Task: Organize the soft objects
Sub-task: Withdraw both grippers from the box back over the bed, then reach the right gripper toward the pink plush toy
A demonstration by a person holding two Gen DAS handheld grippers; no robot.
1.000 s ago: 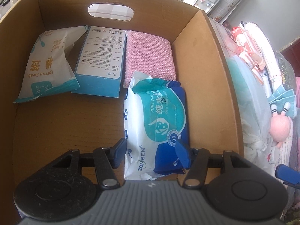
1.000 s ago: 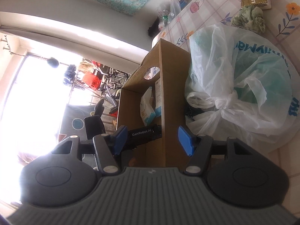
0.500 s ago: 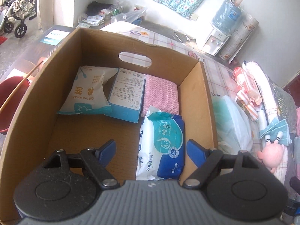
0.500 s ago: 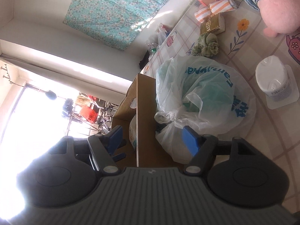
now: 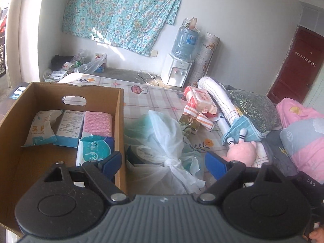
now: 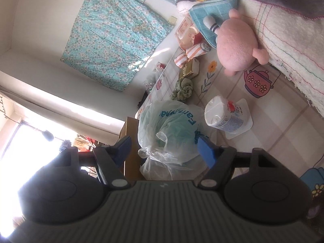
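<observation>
A cardboard box [image 5: 120, 121] stands at the left and holds a wet-wipes pack [image 5: 94, 147], a pink cloth [image 5: 97, 124], a blue-white carton [image 5: 69, 126] and a cotton-swab bag [image 5: 41, 129]. A tied translucent plastic bag [image 5: 162, 141] lies right of the box. My left gripper [image 5: 163, 162] is open and empty above the bag's knot. My right gripper [image 6: 165, 147] is open and empty, with the same bag [image 6: 170, 125] between its fingers' line of sight. A pink plush toy [image 6: 236, 46] lies farther off.
On the patterned mat lie a white canister [image 6: 222, 113], a green scrunchie [image 6: 182, 89], orange-striped rolls [image 5: 202, 119] and tissue packs [image 5: 199, 99]. Pillows and folded bedding [image 5: 253, 109] fill the right side. A water dispenser [image 5: 178, 68] stands at the wall.
My left gripper has risen out of the box and swung right, and its jaws have opened wider. My right gripper has turned away from the box toward the bag and plush toy.
</observation>
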